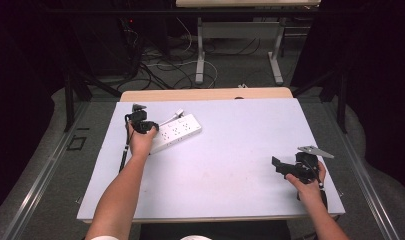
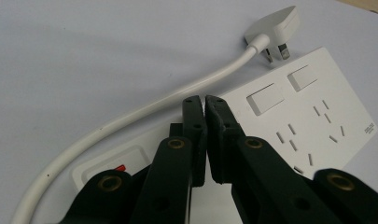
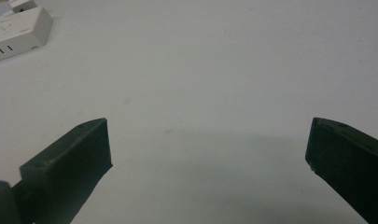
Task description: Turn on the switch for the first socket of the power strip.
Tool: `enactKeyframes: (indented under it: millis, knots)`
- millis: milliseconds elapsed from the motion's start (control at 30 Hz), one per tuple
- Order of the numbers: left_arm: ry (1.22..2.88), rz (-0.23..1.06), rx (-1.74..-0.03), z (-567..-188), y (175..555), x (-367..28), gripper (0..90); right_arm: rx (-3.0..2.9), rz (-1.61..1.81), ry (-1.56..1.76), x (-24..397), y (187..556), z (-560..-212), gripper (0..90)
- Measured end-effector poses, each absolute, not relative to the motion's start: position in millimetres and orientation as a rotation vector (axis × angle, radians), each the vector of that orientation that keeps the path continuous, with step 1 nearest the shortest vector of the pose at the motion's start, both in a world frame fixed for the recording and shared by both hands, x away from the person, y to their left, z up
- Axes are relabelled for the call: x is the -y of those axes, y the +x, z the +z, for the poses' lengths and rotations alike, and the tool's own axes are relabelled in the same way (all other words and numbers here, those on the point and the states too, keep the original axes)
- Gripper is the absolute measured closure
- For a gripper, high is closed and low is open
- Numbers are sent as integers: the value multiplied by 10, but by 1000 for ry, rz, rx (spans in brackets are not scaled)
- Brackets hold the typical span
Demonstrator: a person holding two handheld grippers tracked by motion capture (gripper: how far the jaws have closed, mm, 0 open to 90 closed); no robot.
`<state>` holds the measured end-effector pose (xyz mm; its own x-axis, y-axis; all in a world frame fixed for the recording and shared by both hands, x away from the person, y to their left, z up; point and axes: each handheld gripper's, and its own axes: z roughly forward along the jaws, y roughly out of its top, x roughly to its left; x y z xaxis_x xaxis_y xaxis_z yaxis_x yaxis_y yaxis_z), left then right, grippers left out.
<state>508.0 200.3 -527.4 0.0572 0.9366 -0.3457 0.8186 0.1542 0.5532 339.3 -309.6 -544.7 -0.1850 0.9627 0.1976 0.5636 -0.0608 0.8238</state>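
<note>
Lying flat on the table point(image 1: 230, 150), the power strip point(image 1: 176, 132) sat in the far-left part, its long axis running from near-left to far-right in the high view. Its white cable point(image 2: 130, 119) curved back along the strip's far side, and the plug point(image 2: 275, 29) rested just beside the far end, prongs toward the strip. The left gripper point(image 1: 140, 122) hung over the strip's near-left end, jaws drawn almost together with nothing between them; a thin slit remained. The right gripper point(image 1: 280, 165) stood well apart at the near-right of the table, jaws wide and empty, pointing left across the bare surface.

The left gripper view point(image 2: 205, 100) showed detail that the high view lacked: 2 rocker switches point(image 2: 266, 99), several socket slots and a red mark point(image 2: 120, 168) on a switch at the near end. The right gripper view point(image 3: 207, 149) showed 1 end of the strip point(image 3: 18, 32) at its upper left, cut off by the frame. The strip's near end was partly hidden behind the left jaws, and small print on its far corner was too small to read.
</note>
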Motion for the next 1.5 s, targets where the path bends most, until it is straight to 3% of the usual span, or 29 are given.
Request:
enactKeyframes:
  millis: [1033, 1500]
  knots:
    - [1724, 283, -1756, -5287, 5063, -1972, 895, -1761, 1160, 1633, 3103, 3396, -5446, 0]
    - [1753, 312, -1724, -5251, 5051, -2009, 725, -1767, 1150, 1631, 3115, 3399, -5445, 0]
